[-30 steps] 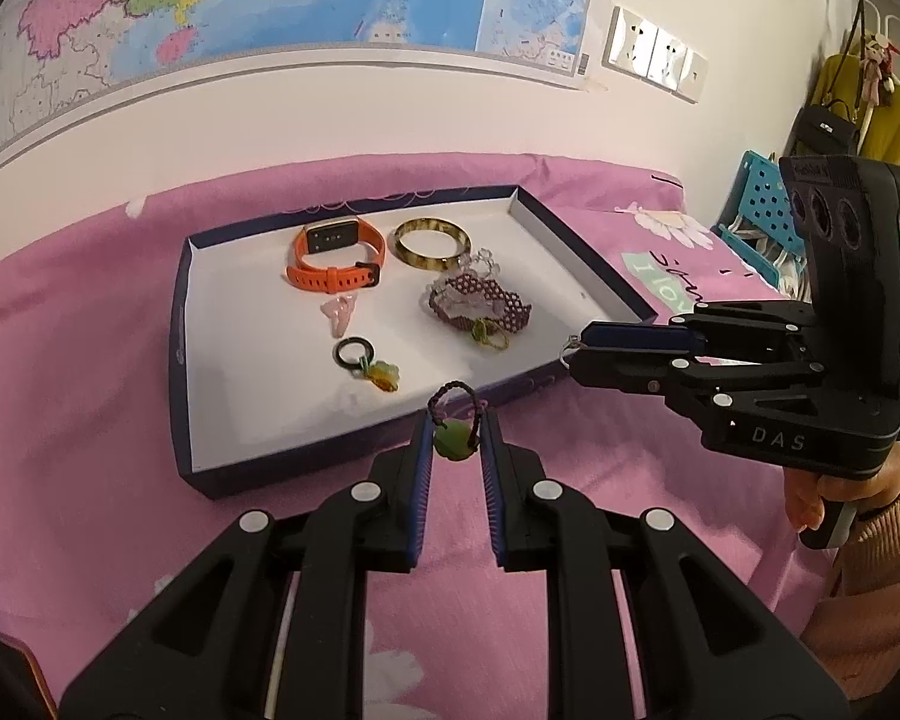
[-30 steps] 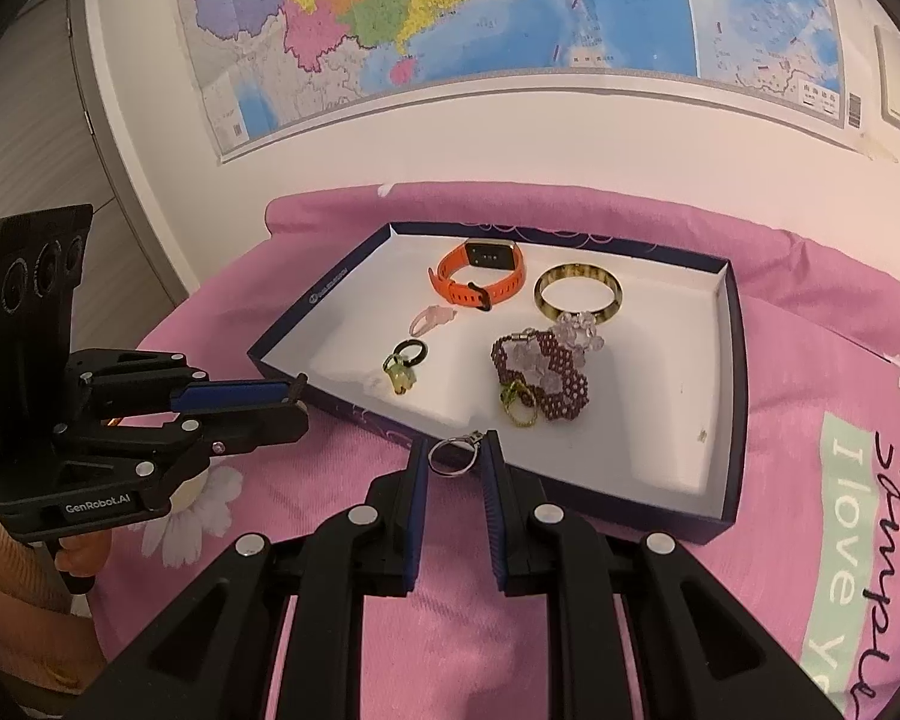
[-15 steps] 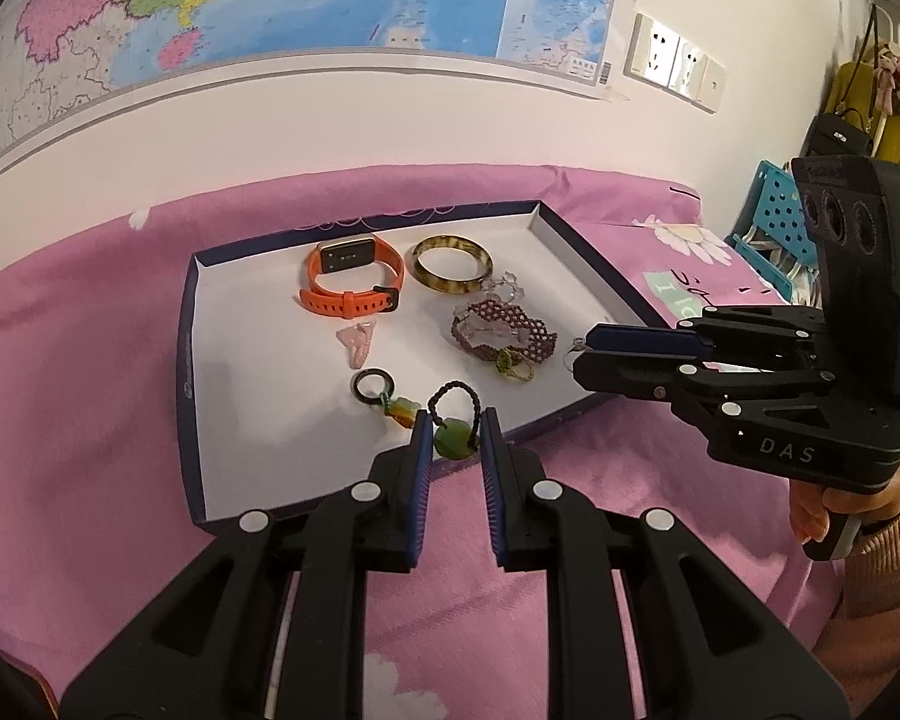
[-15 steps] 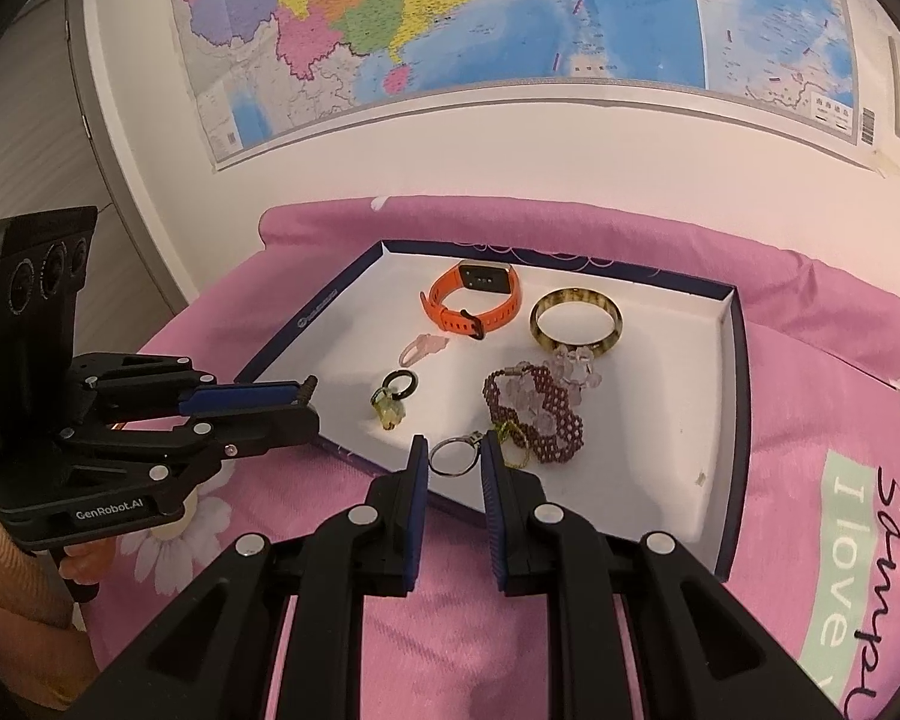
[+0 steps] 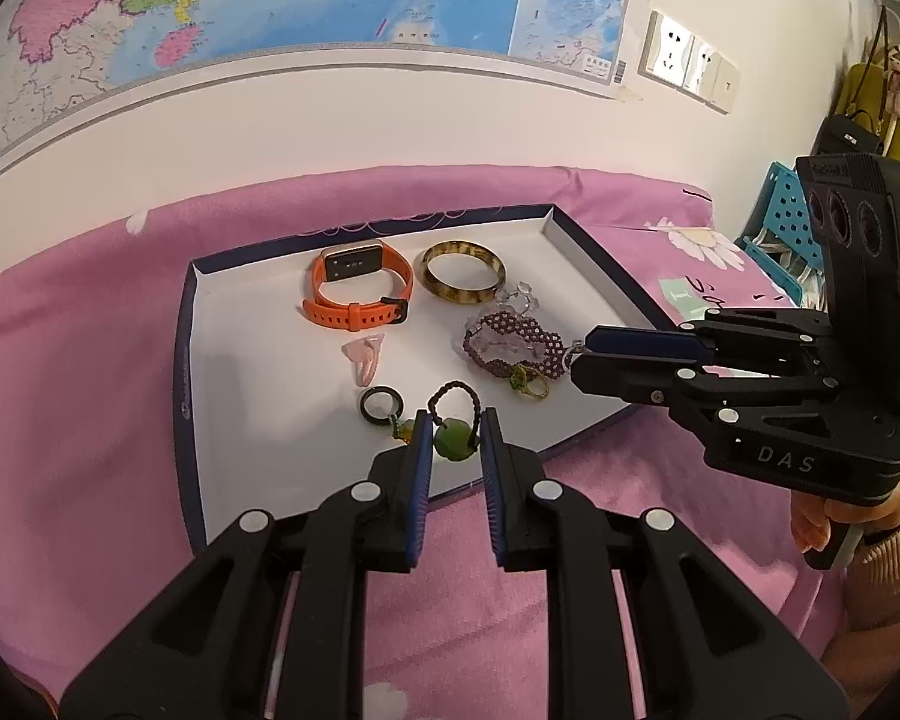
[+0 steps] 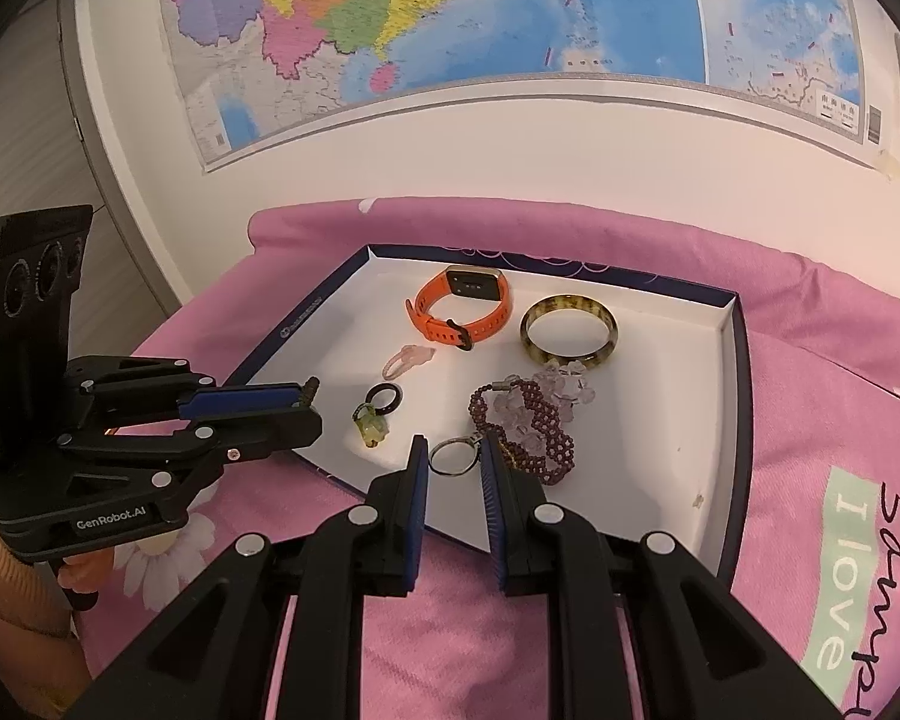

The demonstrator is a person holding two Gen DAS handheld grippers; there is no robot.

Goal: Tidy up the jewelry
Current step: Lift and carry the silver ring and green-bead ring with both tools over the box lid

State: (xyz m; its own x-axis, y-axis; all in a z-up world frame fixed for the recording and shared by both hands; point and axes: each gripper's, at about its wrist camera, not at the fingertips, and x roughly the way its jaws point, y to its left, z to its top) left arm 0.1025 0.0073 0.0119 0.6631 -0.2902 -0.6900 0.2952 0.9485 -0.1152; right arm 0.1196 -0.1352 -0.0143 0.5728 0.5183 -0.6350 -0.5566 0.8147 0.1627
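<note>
A white tray with a dark blue rim (image 5: 183,360) (image 6: 732,372) lies on the pink bedcover. In it are an orange smart band (image 5: 360,288) (image 6: 462,312), a tortoiseshell bangle (image 5: 462,273) (image 6: 570,330), a pink hair clip (image 5: 366,354) (image 6: 408,360), a black ring with a yellow charm (image 5: 378,405) (image 6: 381,405) and a purple beaded bracelet (image 5: 510,348) (image 6: 534,420). My left gripper (image 5: 456,441) is shut on a green bead charm with a dark cord loop (image 5: 455,441), over the tray's front part. My right gripper (image 6: 455,459) is shut on a silver key ring (image 6: 455,457), over the tray's front edge.
The pink bedcover (image 5: 60,420) spreads around the tray, with a map on the wall behind. A blue perforated crate (image 5: 780,222) and hanging bags stand at the far right. Each gripper shows in the other's view: the right one (image 5: 576,360), the left one (image 6: 312,402).
Both grippers have moved forward from the bedcover to over the tray, each still holding its piece. The items in the tray have not moved.
</note>
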